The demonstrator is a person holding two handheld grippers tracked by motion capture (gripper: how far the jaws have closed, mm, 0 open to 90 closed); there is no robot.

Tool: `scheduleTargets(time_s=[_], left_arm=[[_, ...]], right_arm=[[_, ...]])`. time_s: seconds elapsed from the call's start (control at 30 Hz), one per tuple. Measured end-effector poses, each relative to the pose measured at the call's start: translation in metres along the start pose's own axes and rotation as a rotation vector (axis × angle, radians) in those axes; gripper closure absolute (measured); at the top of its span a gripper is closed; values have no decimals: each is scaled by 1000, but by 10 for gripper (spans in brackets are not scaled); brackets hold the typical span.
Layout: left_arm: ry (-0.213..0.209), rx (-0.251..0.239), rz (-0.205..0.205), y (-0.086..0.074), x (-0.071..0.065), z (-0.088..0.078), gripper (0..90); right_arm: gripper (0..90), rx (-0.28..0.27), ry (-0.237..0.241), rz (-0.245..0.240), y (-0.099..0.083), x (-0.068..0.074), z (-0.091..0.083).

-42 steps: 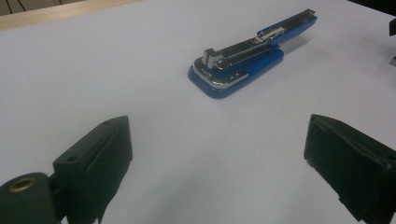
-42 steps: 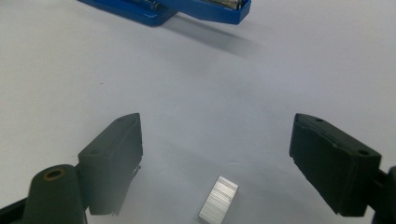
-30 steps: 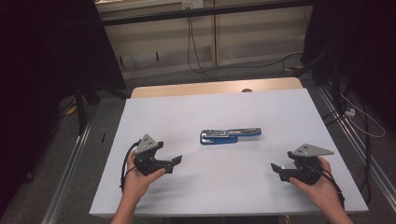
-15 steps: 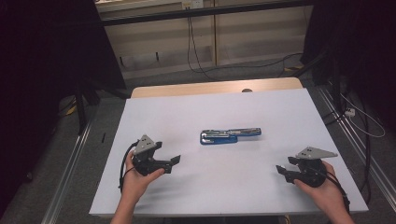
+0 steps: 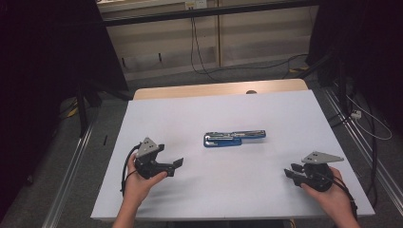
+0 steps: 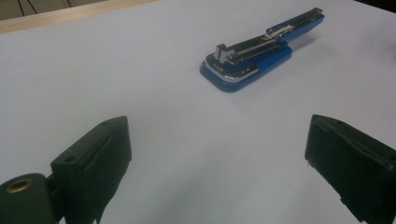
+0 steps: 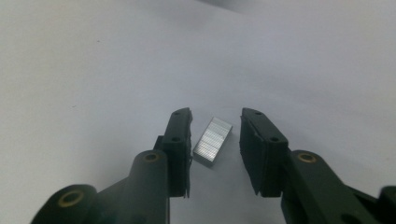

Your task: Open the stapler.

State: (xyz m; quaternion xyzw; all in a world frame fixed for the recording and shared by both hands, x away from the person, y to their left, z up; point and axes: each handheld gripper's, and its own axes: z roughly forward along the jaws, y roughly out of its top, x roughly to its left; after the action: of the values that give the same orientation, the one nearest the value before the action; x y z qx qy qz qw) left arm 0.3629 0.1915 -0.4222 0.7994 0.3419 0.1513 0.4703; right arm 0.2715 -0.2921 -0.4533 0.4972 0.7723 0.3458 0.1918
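A blue and chrome stapler [image 5: 234, 138] [image 6: 261, 51] lies swung open at the middle of the white table [image 5: 190, 118]. My left gripper [image 5: 177, 165] [image 6: 218, 133] rests near the front left, pointing toward the stapler, open wide with nothing between its jaws. At the front right, my right gripper [image 5: 291, 170] [image 7: 215, 115] is low over the table. A small silver block of staples [image 7: 212, 141] lies between its jaws. The jaws have just been closing on it, but a gap still shows on each side and the pads do not press it.
A wooden strip [image 5: 214, 89] runs along the table's far edge. Metal rails [image 5: 71, 161] flank both sides, and cables [image 5: 366, 128] lie on the floor at the right. Dark curtains stand behind.
The right gripper's jaws have narrowed and the right hand has shifted slightly toward the table's near edge. The left hand and the stapler have stayed put.
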Motion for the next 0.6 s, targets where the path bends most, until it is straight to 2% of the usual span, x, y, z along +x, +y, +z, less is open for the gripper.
scheduleTargets(time_s=[0.23,0.47,0.6], left_arm=[[1,4,5,0,0,0,74],[0,1,1,0,0,0,75],[-1,1,0,0,1,0,75]], right_arm=[[691,8,7,-1,-1,1,0],[766,20,9,-10,-2,0,0],[773,27,13,-14,-3,0,0]])
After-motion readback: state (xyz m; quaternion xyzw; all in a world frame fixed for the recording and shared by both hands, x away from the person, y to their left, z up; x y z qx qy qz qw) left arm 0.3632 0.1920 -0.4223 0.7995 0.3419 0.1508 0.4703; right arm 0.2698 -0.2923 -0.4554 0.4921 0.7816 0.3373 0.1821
